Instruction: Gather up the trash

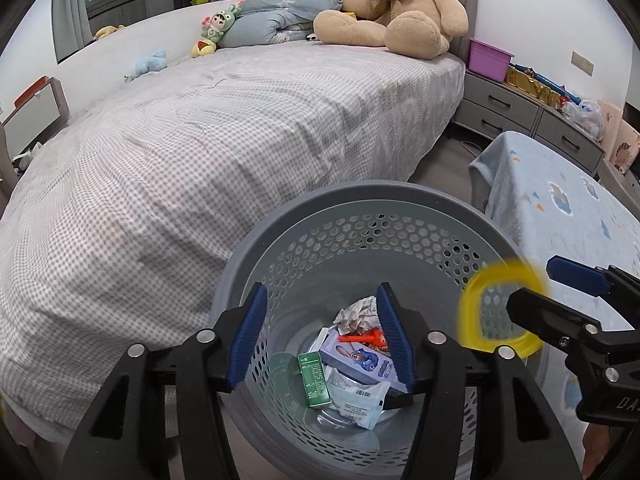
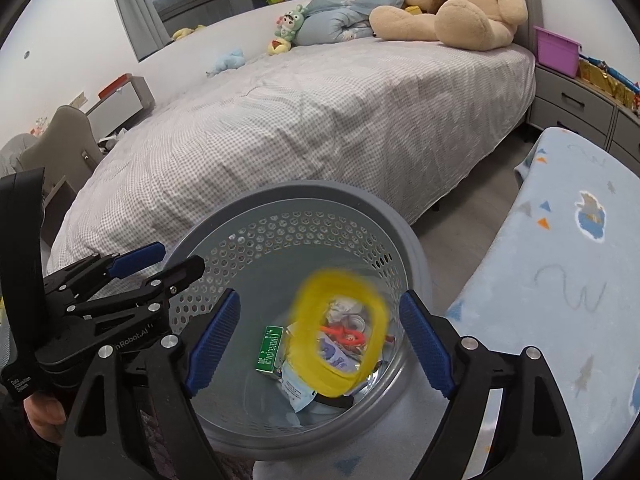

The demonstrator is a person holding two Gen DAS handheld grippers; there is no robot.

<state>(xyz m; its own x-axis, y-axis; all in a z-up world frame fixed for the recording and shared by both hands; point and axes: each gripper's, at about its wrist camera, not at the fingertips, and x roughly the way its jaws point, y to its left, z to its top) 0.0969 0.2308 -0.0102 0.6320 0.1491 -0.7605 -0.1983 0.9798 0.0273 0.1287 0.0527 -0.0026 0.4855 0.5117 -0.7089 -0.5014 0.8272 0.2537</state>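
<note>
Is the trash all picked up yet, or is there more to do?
Nearly, by what shows here. The grey basket already holds a green box, a crumpled paper, a cartoon box and a wrapper. A blurry yellow ring is in the air over it, between the open jaws of the right gripper. The left gripper is empty. No more trash shows on the bed.

Left hand-held gripper (image 1: 320, 336) over grey perforated basket (image 1: 304, 220), jaws apart, nothing between blue pads. Basket bottom: crumpled paper (image 1: 356, 314), green carton (image 1: 314, 378), cartoon-printed box (image 1: 360, 356), red plastic piece (image 1: 360, 337), white wrapper (image 1: 358, 398). At right, right hand-held gripper (image 1: 548, 288), jaws spread; blurred yellow ring (image 1: 468, 312) just beside its tips, over basket rim. Checked bed (image 1: 240, 120) behind, teddy bear (image 1: 400, 12) near headboard. Blue blanket (image 1: 568, 208) at right.
</note>
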